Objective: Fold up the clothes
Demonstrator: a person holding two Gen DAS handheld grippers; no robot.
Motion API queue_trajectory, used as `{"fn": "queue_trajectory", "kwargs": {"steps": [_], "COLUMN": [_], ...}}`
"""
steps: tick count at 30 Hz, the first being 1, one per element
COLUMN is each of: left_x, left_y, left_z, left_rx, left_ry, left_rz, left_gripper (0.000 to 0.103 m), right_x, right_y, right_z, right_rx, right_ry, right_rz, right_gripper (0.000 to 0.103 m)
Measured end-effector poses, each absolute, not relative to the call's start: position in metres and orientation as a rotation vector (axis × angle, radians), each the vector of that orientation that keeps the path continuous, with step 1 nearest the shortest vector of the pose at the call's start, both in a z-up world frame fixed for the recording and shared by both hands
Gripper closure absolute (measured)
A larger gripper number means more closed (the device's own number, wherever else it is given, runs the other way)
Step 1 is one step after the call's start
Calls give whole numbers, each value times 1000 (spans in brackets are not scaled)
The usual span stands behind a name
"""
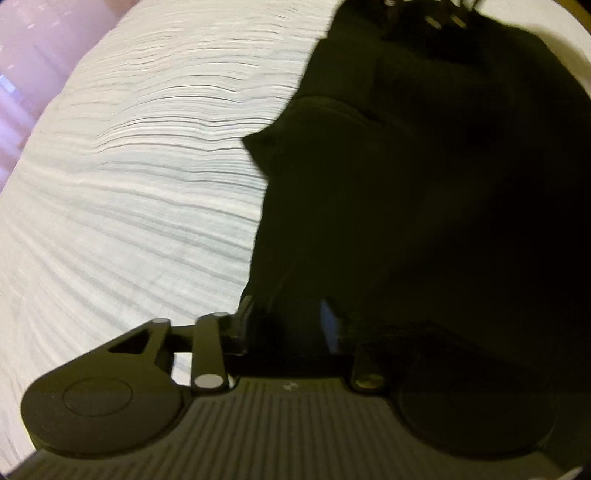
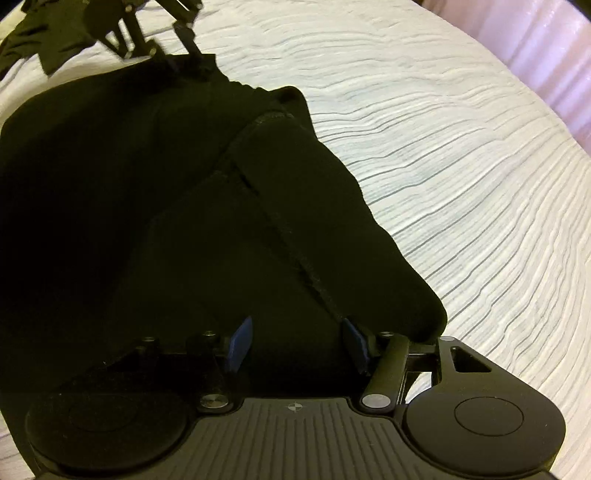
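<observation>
A black garment (image 1: 424, 184) lies bunched on a white ribbed bedspread (image 1: 129, 184). It fills the right side of the left wrist view and the left side of the right wrist view (image 2: 147, 203). A stitched hem runs diagonally across it. My left gripper (image 1: 288, 325) is shut on the garment's near edge, with cloth covering most of its fingers. My right gripper (image 2: 297, 343) has black cloth pinched between its blue pads (image 2: 240, 343). Each gripper shows at the far end of the garment in the other's view: the right gripper (image 1: 443, 18) and the left gripper (image 2: 184, 40).
The bedspread (image 2: 443, 166) stretches wide on the outer side of each gripper. A pink curtain or wall (image 1: 22, 55) borders the bed (image 2: 554, 55). Another piece of dark cloth (image 2: 40, 40) lies at the far left behind the left gripper.
</observation>
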State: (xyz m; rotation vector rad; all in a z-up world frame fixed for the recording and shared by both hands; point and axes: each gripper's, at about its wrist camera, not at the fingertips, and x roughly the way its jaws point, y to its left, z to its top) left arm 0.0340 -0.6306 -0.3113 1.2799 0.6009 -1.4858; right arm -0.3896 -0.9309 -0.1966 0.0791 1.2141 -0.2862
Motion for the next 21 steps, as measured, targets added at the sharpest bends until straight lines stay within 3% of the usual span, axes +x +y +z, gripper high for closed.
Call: {"fn": "queue_trajectory", "kwargs": {"steps": [1,5,8,16,21], "left_x": [32,36,38,42,36], "left_y": [-631,-639,-637,-616,-613], "left_z": [-316,-330,-330,-289,-288], "left_rx": [1305,1342,1351,1245,1266], "left_ry": [597,638,697,602,600], "left_rz": [-1492,-1507,-1501,-1462,-1490], "left_gripper": [64,64,102,103,102], "right_x": [-391,-404,-413,-419,-377], "right_y": [-929,-919,-918,-918,-920], "right_z": [-196,-192,-178,-148,-159], "right_rx": [80,73,96,73,55], "right_ry": [1224,1236,1204,1109,1084], "right_rz": [-286,-340,-384,-395,-309], "right_gripper": [103,103,103,103,103]}}
